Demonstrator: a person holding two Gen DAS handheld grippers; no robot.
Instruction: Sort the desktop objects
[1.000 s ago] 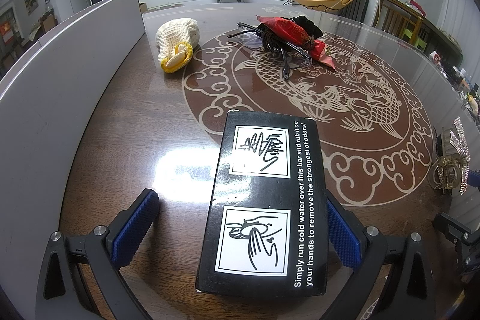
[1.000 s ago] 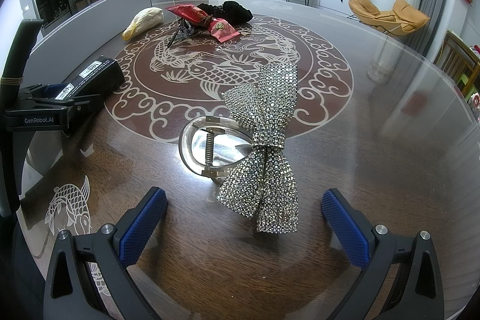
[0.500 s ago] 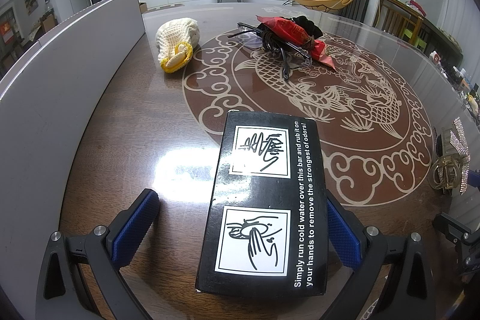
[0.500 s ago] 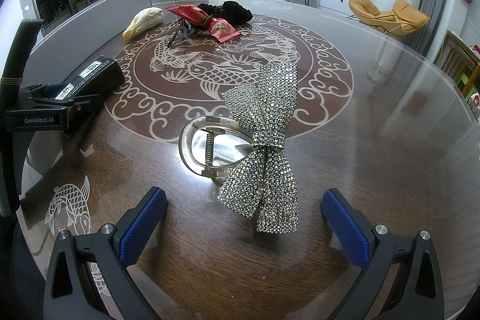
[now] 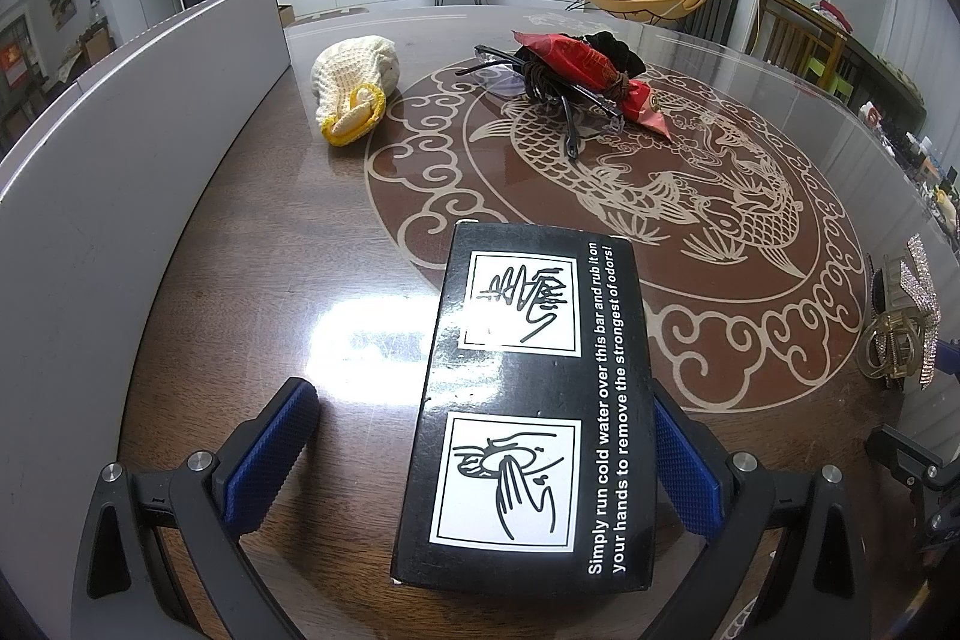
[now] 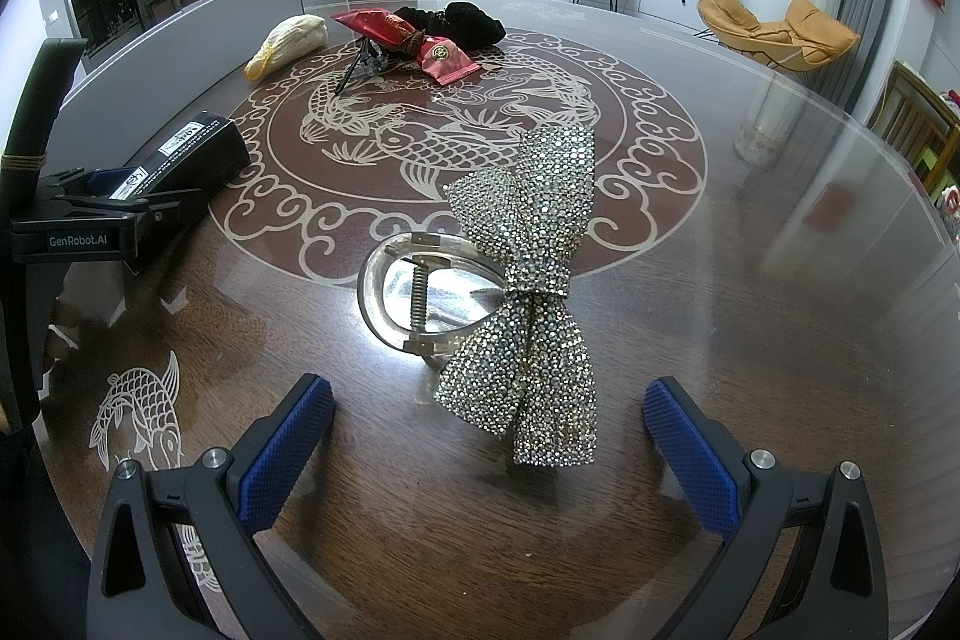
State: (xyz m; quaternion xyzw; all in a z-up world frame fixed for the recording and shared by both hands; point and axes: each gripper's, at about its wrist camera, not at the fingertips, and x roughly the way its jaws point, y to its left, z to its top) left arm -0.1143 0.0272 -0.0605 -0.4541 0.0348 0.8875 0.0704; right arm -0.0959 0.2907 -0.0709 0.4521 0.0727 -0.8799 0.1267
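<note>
A glossy dark wood table with a fish medallion fills a living room; a grey panel borders its left. Farther back lie a knit pouch, glasses and a red packet. The left gripper is spread around a black box, its right pad beside the box. The right gripper, spread wide, frames a rhinestone bow clip.
</note>
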